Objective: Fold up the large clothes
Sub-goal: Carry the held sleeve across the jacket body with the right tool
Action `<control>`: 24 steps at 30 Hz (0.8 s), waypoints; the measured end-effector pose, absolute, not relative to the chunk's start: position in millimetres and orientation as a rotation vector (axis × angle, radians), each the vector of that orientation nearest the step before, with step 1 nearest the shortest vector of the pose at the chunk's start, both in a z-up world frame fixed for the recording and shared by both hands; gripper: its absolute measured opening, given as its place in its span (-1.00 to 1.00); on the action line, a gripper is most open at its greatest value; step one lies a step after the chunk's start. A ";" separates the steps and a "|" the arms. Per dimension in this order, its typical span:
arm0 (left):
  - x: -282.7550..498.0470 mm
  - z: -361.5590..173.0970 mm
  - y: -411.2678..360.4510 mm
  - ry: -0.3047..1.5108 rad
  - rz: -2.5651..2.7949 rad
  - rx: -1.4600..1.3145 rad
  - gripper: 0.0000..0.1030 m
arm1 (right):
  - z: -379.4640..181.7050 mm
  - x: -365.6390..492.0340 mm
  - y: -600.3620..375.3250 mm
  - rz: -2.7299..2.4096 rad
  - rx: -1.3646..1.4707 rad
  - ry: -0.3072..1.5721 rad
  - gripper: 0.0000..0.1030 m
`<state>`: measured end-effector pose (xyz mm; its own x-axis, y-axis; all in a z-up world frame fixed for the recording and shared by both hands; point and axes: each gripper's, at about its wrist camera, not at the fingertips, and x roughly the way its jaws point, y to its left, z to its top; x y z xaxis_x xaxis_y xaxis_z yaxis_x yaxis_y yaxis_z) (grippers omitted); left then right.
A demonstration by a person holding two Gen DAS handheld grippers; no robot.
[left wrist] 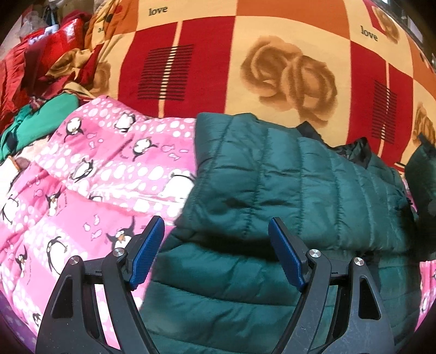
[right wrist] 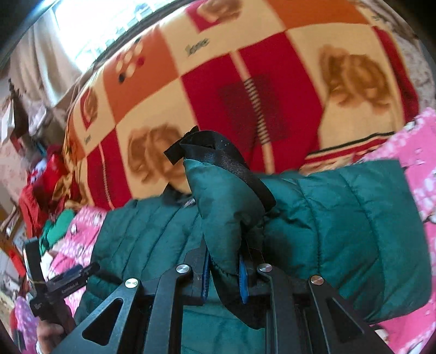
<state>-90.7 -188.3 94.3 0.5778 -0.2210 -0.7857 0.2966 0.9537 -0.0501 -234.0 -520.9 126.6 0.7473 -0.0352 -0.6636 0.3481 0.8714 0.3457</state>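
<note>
A dark green quilted puffer jacket (left wrist: 286,177) lies partly folded on a pink penguin-print quilt (left wrist: 90,174). My left gripper (left wrist: 216,231) is open and empty, just above the jacket's near fold. My right gripper (right wrist: 223,261) is shut on a green sleeve with a black cuff (right wrist: 218,190) and holds it up above the jacket body (right wrist: 340,217). The left gripper also shows in the right wrist view (right wrist: 68,277), low at the left, held by a hand.
A red, orange and cream blanket with roses (left wrist: 272,54) covers the bed behind. A heap of red and green clothes (left wrist: 41,76) lies at the far left. A bright window (right wrist: 90,24) is at the upper left in the right wrist view.
</note>
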 end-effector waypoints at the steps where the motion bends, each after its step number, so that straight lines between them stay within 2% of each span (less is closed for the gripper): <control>1: -90.3 93.7 -186.1 0.906 -0.300 0.089 0.54 | 120.9 -227.4 -513.6 -0.206 0.472 0.719 -0.69; 20: -73.0 92.7 -150.8 0.942 -0.315 -0.030 0.54 | 83.5 -138.0 -410.5 -0.013 0.413 0.861 -0.67; 22: -73.0 94.8 -149.2 0.947 -0.336 -0.060 0.54 | 79.1 -133.4 -403.5 -0.008 0.388 0.885 -0.41; 24: -73.5 97.5 -146.8 0.949 -0.364 -0.094 0.54 | 81.3 -135.8 -398.9 0.039 0.395 0.876 0.19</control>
<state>-73.5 -146.8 97.5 0.5268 -0.3451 -0.7768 0.2632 0.9352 -0.2370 -135.8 -398.9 81.3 0.6440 0.1934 -0.7401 0.1268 0.9271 0.3526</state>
